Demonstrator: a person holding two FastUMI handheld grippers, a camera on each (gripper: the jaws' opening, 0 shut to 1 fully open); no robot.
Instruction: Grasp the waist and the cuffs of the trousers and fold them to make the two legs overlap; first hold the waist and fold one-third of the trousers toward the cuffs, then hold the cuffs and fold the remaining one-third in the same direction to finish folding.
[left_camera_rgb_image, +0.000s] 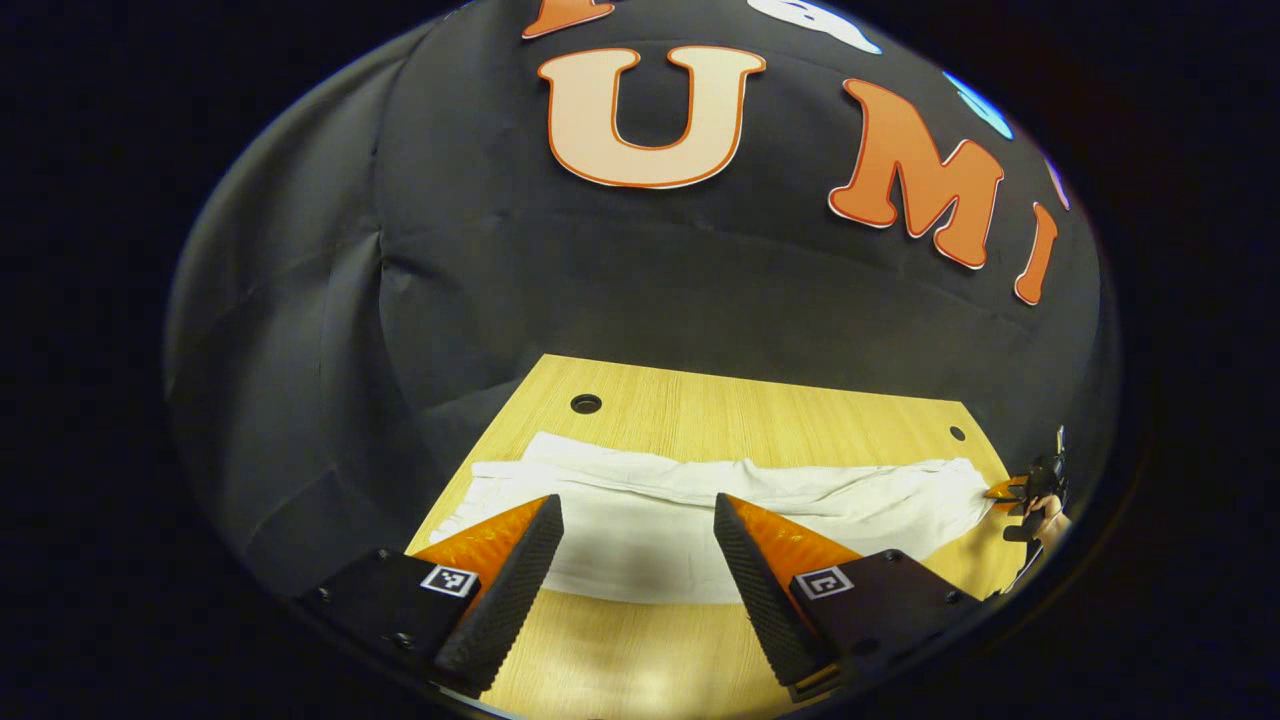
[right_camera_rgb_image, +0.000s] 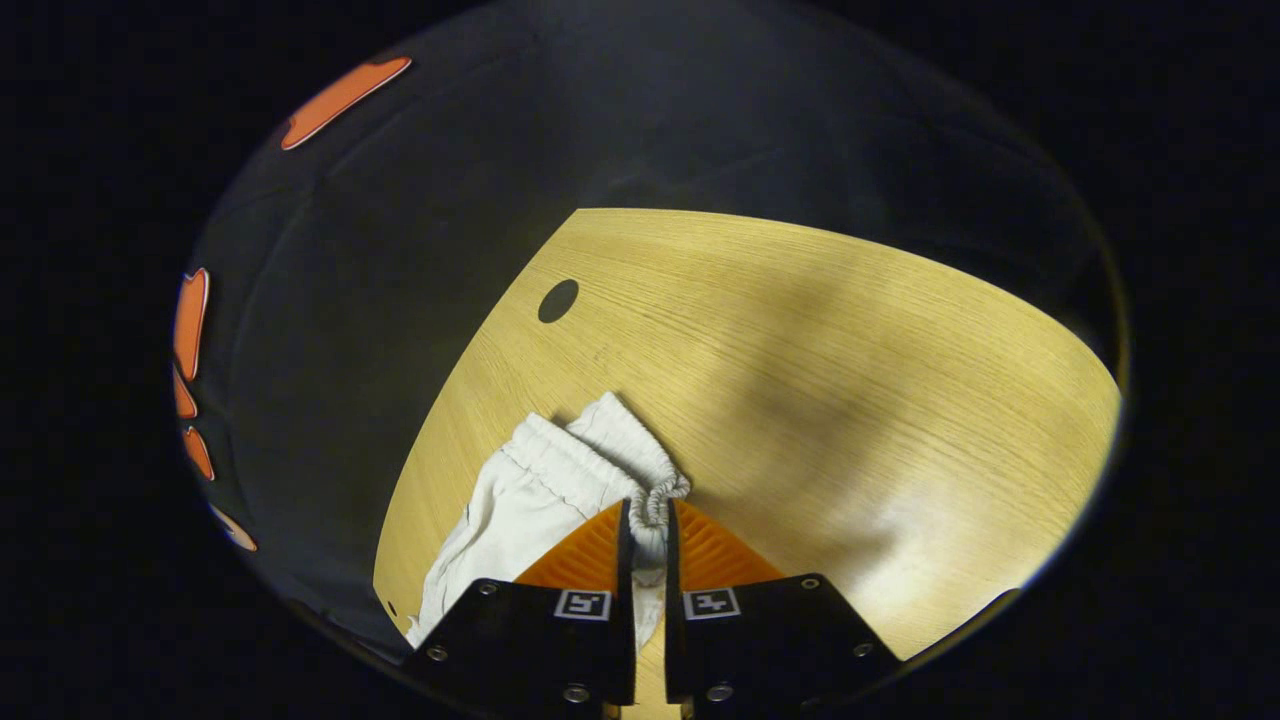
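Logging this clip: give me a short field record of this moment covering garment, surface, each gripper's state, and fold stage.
garment: white trousers, laid lengthwise on the table
surface: wooden table with round holes
left gripper: open, above the trousers' near edge, not gripping
right gripper: shut on the elastic waistband
fold stage: the thirds folds not yet made

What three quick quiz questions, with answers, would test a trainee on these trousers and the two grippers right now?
1. True or false: the left gripper is open above the trousers.
2. Which part of the trousers does the right gripper pinch: A) cuff, B) elastic waist, C) a pocket?
3. Fill in: the trousers lie on a wooden ___.

Key: 1 true; 2 B; 3 table.
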